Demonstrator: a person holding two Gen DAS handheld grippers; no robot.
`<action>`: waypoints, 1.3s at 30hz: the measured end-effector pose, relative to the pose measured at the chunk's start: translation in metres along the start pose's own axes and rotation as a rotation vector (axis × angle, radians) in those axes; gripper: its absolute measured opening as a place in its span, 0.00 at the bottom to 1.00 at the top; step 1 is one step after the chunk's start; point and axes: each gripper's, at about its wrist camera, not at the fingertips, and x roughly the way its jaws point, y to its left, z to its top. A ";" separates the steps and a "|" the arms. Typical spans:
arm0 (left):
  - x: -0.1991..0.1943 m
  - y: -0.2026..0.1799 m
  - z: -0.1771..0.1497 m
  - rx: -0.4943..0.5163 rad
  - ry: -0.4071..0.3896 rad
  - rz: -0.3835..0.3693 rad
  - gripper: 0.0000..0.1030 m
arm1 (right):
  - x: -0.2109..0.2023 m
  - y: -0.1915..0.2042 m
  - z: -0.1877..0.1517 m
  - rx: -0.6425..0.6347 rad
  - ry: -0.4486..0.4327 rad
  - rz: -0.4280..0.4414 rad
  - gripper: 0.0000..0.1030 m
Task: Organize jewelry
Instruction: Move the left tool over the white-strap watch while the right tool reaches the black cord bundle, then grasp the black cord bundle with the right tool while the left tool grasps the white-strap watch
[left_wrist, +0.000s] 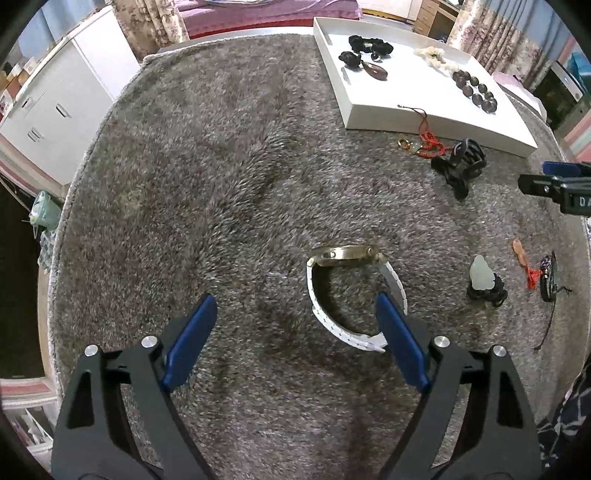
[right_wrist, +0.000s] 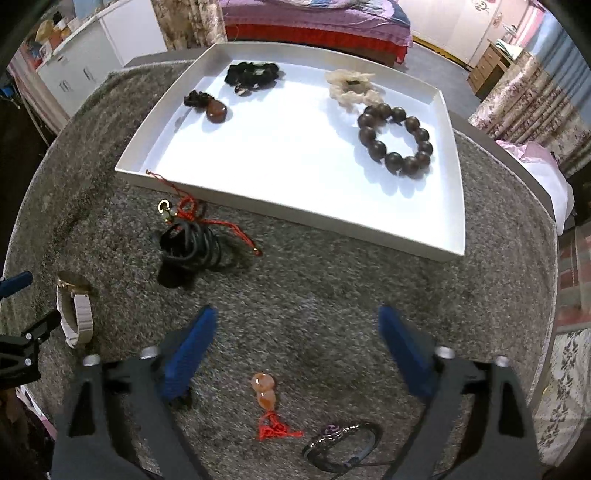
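A white-strapped watch with a gold case (left_wrist: 347, 291) lies on its side on the grey carpet-like mat; it also shows in the right wrist view (right_wrist: 74, 314). My left gripper (left_wrist: 295, 317) is open, low over the mat, its right finger (left_wrist: 399, 339) touching or just in front of the strap's end. My right gripper (right_wrist: 297, 332) is open and empty above the mat. An orange gourd charm with a red knot (right_wrist: 264, 395) and a dark bracelet (right_wrist: 343, 439) lie under it. A white tray (right_wrist: 258, 206) holds a dark bead bracelet (right_wrist: 397, 138), black and cream scrunchies and a brown pendant.
A black cord bundle (right_wrist: 192, 251) and a red-cord charm (right_wrist: 184, 210) lie in front of the tray. A pale green carving on a dark base (left_wrist: 482, 278) stands right of the watch. The round mat's edge drops off to a bedroom floor, cabinets and a bed.
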 end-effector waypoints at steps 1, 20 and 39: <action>0.001 0.000 0.000 0.003 0.001 -0.001 0.81 | 0.000 0.001 0.001 -0.002 0.005 0.004 0.70; 0.010 0.002 0.000 0.011 0.022 -0.015 0.71 | 0.002 0.042 0.037 -0.067 0.005 0.065 0.49; 0.021 0.007 0.002 -0.004 0.057 -0.043 0.53 | 0.039 0.086 0.045 -0.163 0.072 0.000 0.50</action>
